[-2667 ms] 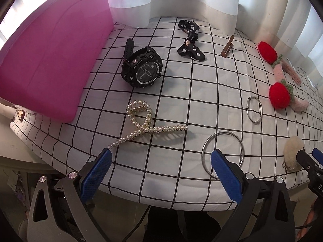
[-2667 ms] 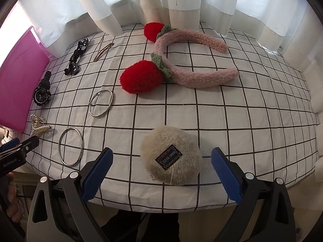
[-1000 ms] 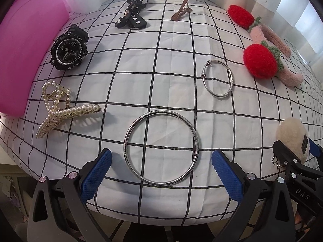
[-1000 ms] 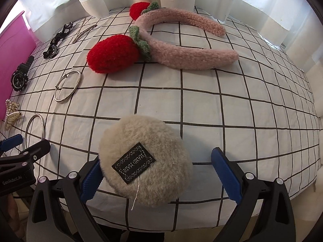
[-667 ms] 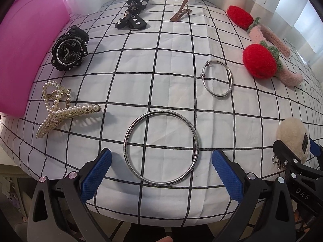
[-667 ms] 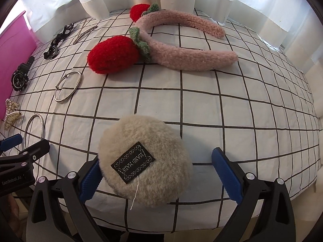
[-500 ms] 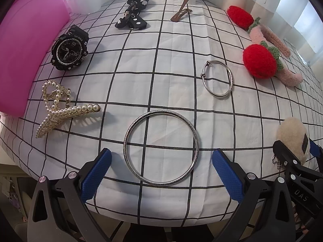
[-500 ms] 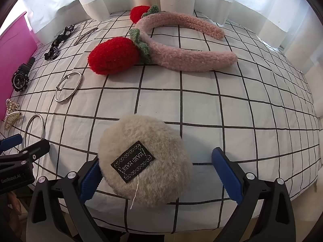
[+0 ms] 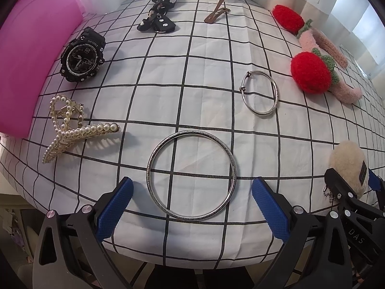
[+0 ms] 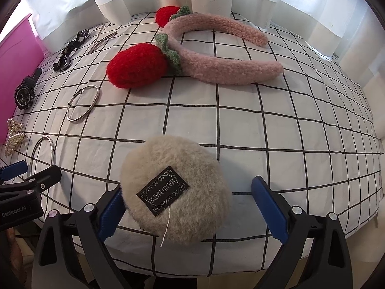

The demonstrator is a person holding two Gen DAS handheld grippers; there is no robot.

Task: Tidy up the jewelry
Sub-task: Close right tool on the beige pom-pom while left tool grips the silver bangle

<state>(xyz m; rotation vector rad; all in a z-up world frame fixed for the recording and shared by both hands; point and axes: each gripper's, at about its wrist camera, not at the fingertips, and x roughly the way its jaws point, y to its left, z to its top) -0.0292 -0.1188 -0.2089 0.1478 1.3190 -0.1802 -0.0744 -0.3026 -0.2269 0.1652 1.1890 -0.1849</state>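
Blue-padded left tool (image 9: pixel 191 203): jaws wide apart, holding nothing, either side of the large silver bangle (image 9: pixel 191 175).
Right tool (image 10: pixel 187 209): jaws spread, left pad touching the beige fluffy pouch (image 10: pixel 174 187), right pad clear of it.
Large silver bangle: flat on the checked surface (image 9: pixel 144 96), near its front edge.
Beyond the bangle: small bracelet (image 9: pixel 259 93), pearl hair claw (image 9: pixel 69 126), black watch (image 9: pixel 81 56).
Beyond the pouch: pink strawberry headband (image 10: pixel 216 53).
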